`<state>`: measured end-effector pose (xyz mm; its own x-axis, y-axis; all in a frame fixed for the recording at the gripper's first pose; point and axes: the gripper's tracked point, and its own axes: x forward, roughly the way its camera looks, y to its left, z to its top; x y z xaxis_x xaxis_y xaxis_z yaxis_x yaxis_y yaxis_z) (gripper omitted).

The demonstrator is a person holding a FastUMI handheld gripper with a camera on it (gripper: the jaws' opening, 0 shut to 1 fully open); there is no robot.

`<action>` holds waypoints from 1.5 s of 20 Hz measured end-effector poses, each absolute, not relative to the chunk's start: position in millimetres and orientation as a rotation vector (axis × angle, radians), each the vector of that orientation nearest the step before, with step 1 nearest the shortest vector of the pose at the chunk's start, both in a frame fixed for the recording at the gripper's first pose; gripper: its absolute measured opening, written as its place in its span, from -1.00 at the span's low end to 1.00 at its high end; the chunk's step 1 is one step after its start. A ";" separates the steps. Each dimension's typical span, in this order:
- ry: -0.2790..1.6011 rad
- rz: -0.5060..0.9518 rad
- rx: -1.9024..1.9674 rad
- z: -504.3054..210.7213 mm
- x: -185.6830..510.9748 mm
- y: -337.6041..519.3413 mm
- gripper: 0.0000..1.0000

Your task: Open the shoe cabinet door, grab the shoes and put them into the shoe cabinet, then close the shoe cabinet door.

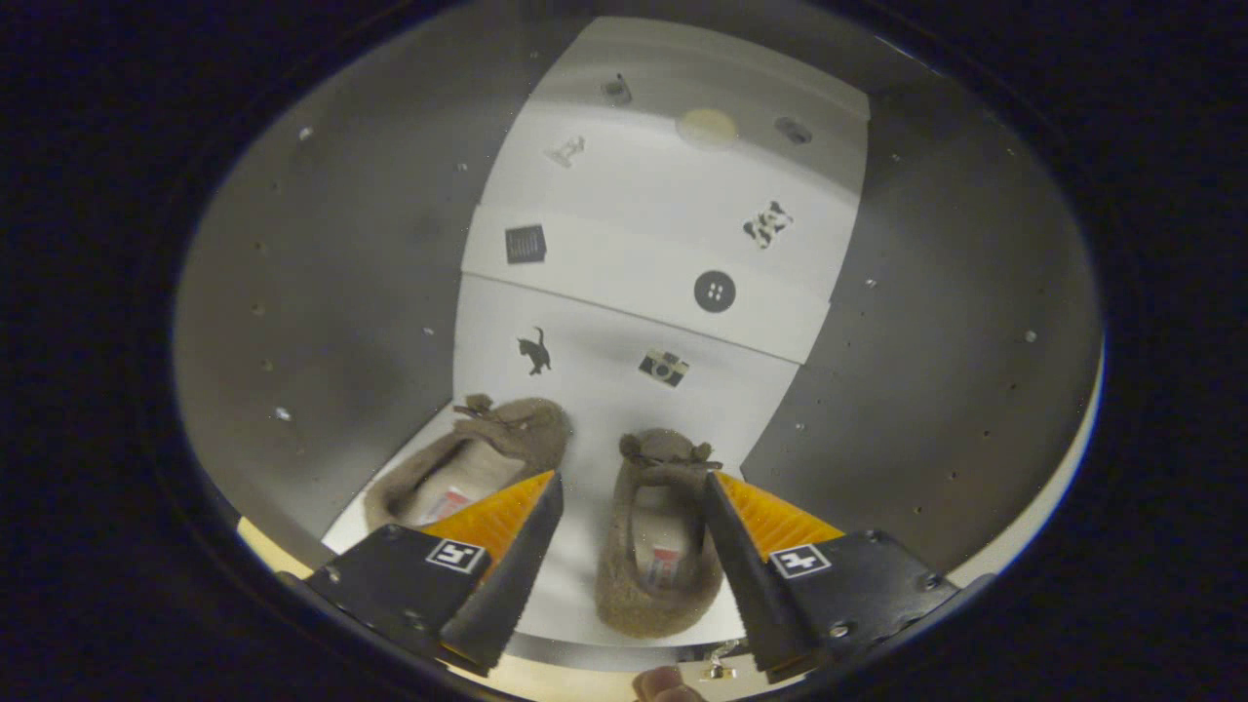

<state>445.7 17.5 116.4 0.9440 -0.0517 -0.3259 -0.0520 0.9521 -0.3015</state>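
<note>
while the gripper (632, 487) points into the open shoe cabinet (322, 292), its two fingers (517, 556) stand well apart, clamped on nothing. two fuzzy brown shoes lie on the cabinet's pale floor (575, 565) with their toes toward the back wall. the right shoe (655, 546) lies in the gap between the fingers, close against the inner edge of the right finger, which covers part of the shoe's right side; whether the finger touches the shoe cannot be told. its heel reaches nearly to the front edge of the floor, and a small label shows inside its opening. the left shoe (468, 458) lies beside the left side wall, angled toward the floor's front left corner; the left finger hides its heel end. a strip of bare floor separates the two shoes. each shoe carries a small bow at the toe.

beyond the shoes, the white back wall (643, 253) rises in stepped panels bearing small stickers: a cat (534, 351) and a camera (664, 367) on the lowest panel, a dark square (526, 244) and a round button (715, 292) on the panel above, and further small figures higher up. grey side walls with rows of small holes flank the floor. at the front edge, below the fingers, a fingertip of the person's hand (663, 684) shows.
</note>
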 end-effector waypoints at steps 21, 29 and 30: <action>-0.041 0.206 -0.002 211.0 51.6 -21.1 1.00; -0.086 0.182 0.049 211.3 -35.7 -126.7 1.00; -0.096 0.150 0.030 211.8 -40.0 -146.7 1.00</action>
<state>-40.0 -146.7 211.8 0.9843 0.1473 0.0977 -0.1502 0.9884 0.0230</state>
